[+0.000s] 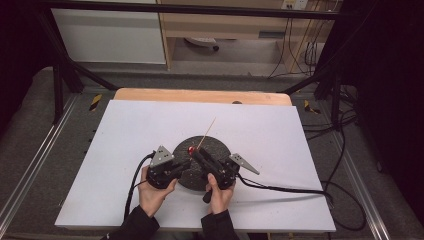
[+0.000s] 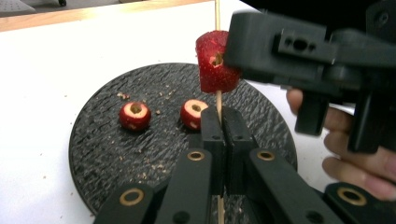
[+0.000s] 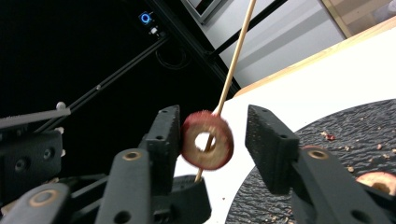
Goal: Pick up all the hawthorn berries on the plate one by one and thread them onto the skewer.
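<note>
Both grippers meet over the round black slate plate (image 1: 220, 150) near the front middle of the white table (image 1: 125, 130). From the high view, the left gripper (image 1: 184, 165) comes in from the person's left hand (image 1: 152, 192), and the right gripper (image 1: 196, 153) reaches in from the right hand (image 1: 219, 192), the two crossing close together above the plate.

Seen along the left gripper (image 2: 223, 122), its jaws are pressed together on a thin wooden skewer (image 2: 217, 14), which stands nearly upright between them and rises well above the plate (image 2: 107, 154). A red fruit piece (image 2: 214, 63) with a hollow core is threaded on the skewer, a little above the left gripper's jaws and clear of the plate. The right gripper's black body sits just beside that piece, at its right in this view.

Along the right gripper (image 3: 212, 140), its jaws stand apart with the threaded fruit piece (image 3: 208, 140) between them; the piece sits close against one jaw pad and apart from the other, so nothing is clamped. The skewer (image 3: 236, 56) runs slantwise up behind it.

Two more cored red fruit pieces lie on the plate, one (image 2: 135, 115) well to the left and the other (image 2: 194, 113) just beside the left gripper's jaw tips. Small crumbs (image 2: 154, 163) are scattered across the slate.
</note>
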`<state>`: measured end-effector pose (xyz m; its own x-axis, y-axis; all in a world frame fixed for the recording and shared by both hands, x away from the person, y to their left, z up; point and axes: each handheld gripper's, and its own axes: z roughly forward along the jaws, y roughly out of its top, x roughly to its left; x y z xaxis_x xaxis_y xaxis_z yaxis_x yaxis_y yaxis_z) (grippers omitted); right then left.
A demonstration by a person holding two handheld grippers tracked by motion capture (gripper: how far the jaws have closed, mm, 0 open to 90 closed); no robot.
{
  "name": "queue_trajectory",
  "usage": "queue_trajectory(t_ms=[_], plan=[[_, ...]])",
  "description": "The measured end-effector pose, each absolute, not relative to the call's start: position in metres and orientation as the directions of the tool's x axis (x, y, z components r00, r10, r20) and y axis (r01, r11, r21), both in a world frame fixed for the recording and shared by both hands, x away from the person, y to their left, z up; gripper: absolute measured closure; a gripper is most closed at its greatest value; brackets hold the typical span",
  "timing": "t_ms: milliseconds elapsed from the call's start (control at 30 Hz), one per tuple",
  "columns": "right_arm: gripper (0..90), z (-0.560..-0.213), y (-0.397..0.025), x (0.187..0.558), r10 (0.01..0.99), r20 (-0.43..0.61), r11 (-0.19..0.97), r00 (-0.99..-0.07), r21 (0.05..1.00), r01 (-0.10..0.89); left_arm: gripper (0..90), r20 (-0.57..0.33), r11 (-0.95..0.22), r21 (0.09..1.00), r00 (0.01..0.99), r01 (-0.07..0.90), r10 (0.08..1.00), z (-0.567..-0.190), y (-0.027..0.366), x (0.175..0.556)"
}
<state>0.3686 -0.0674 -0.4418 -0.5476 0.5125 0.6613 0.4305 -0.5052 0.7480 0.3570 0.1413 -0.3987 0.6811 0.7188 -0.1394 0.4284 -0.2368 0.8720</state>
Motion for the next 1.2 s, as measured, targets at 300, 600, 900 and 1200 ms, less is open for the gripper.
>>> queue_trajectory(t_ms=[300, 600, 900, 1200], plan=[[29.0, -0.435, -0.073, 0.372, 0.587, 0.582, -0.392, -0.563, 0.813, 0.431, 88.6, -0.138, -0.238, 0.867, 0.671, 0.438, 0.729, -0.404, 0.163, 0.351], [8.9, -0.432, -0.079, 0.381, 0.664, 0.478, -0.197, -0.575, 0.854, 0.482, 88.5, -0.121, -0.265, 0.855, 0.669, 0.445, 0.733, -0.409, 0.188, 0.342], [5.6, -0.428, -0.089, 0.389, 0.710, 0.351, 0.011, -0.610, 0.861, 0.509, 88.5, -0.106, -0.289, 0.841, 0.665, 0.456, 0.740, -0.414, 0.210, 0.332], [6.8, -0.418, -0.099, 0.403, 0.730, 0.278, 0.174, -0.625, 0.808, 0.562, 88.5, -0.106, -0.294, 0.837, 0.663, 0.461, 0.741, -0.420, 0.223, 0.325]])
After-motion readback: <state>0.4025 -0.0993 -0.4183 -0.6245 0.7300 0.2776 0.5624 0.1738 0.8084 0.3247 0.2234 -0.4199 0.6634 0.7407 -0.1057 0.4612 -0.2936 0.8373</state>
